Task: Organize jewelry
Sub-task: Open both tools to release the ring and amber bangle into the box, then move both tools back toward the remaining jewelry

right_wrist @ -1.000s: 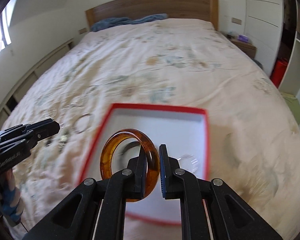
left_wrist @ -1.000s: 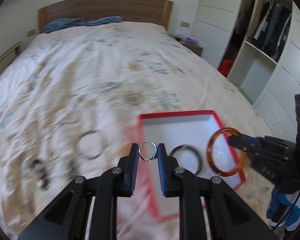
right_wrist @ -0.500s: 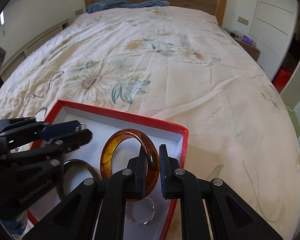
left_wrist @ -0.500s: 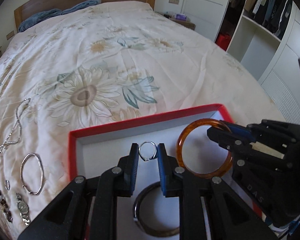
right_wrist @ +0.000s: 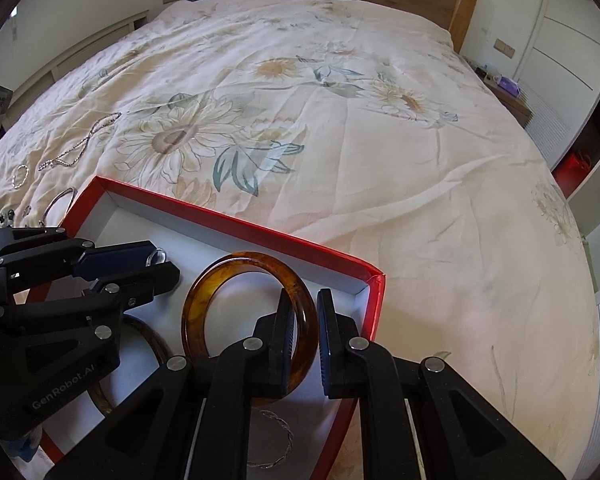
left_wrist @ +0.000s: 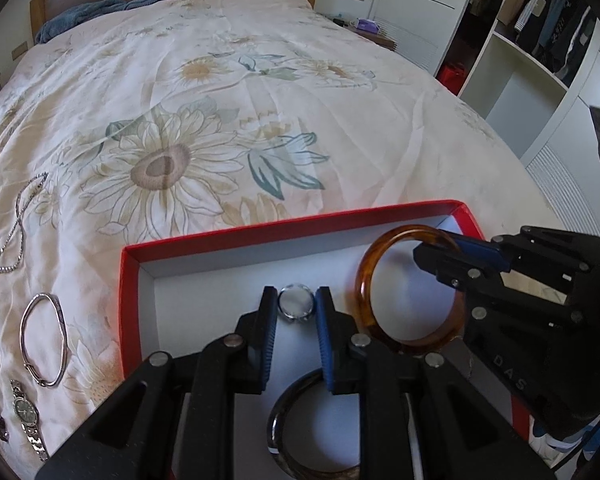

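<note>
Jaws on both of your tools have just been easing apart over the shallow red-walled box with a white floor [left_wrist: 236, 240]. Your left gripper [left_wrist: 296, 312] brackets a small silver ring [left_wrist: 297, 307], slim gaps showing at its sides. Your right gripper [right_wrist: 304, 320] has one pad against the amber translucent bangle [right_wrist: 204, 292]; the other stands clear.

Both pieces look about to drop. If you release from any height, the ring may bounce or roll under the bangle, and the upright bangle may tip onto the near wall or the twisted silver bracelet [right_wrist: 278, 436] below it.

Inside the box also lies a dark brown bangle [left_wrist: 278, 420], under your left fingers.

Farther out on the floral bedspread [left_wrist: 260, 100], left of the box, wait an oval silver bangle [left_wrist: 44, 338], a metal wristwatch [left_wrist: 26, 410] and a silver chain necklace [left_wrist: 18, 220].
</note>
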`<state>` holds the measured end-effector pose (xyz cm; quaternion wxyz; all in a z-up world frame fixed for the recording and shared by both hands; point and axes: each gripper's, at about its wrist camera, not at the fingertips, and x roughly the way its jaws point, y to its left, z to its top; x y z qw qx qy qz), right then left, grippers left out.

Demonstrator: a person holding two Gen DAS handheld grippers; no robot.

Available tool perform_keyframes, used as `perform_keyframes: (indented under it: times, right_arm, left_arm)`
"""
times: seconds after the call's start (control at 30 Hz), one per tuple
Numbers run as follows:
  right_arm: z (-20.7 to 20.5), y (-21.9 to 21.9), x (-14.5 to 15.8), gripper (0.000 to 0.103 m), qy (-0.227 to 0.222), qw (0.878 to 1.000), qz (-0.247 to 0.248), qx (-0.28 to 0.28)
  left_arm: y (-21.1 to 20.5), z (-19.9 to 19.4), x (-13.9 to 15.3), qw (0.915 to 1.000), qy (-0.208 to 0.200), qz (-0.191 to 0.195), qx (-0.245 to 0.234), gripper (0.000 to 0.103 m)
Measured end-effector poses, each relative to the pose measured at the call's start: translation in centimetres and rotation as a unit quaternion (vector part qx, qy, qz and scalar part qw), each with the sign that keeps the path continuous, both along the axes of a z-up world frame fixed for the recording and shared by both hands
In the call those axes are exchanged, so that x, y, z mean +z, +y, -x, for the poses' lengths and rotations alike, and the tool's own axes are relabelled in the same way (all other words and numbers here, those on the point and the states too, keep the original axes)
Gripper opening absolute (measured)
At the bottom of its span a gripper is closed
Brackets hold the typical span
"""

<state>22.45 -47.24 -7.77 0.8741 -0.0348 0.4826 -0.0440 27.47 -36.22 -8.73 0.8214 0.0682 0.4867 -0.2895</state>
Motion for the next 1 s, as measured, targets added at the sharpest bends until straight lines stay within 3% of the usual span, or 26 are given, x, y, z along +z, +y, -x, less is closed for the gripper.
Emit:
perform_keyframes:
  times: [0.13,0.23,0.43,0.57,0.7,0.83,1.0]
  right_arm:
    - [0.4,0.0,0.7,0.019,-0.002,1.000,0.001,-0.002]
    - [1.1,0.1,2.0,0.033,-0.011,1.000,0.007,-0.008]
    - [5.2,0.6,7.2,0.034,-0.045,0.999,0.002,-0.030]
    - [9.4,2.0,10.6,0.041,-0.071,0.996,-0.020,-0.049]
    - [14.3,4.5,12.9,0.051,-0.094,0.993,-0.040,-0.056]
    - [19.6,7.8,14.3,0.052,-0.110,0.991,-0.059,-0.048]
    - [24.3,11.4,15.3,0.052,-0.127,0.989,-0.067,-0.032]
  left_arm:
    - [0.4,-0.3,0.3,0.9999,0.009,0.000,0.007,0.022]
    - [0.8,0.0,1.1,0.9999,0.007,0.002,0.010,0.023]
    - [2.5,2.6,5.6,0.9997,-0.016,0.019,0.008,0.023]
    - [4.6,5.9,9.5,0.9989,-0.036,0.027,0.015,0.023]
    - [7.6,11.3,13.1,0.9961,-0.085,0.011,0.024,0.023]
    - [10.2,17.3,15.6,0.9906,-0.133,-0.010,0.029,0.023]
    - [13.2,23.3,17.1,0.9858,-0.163,-0.015,0.040,0.023]
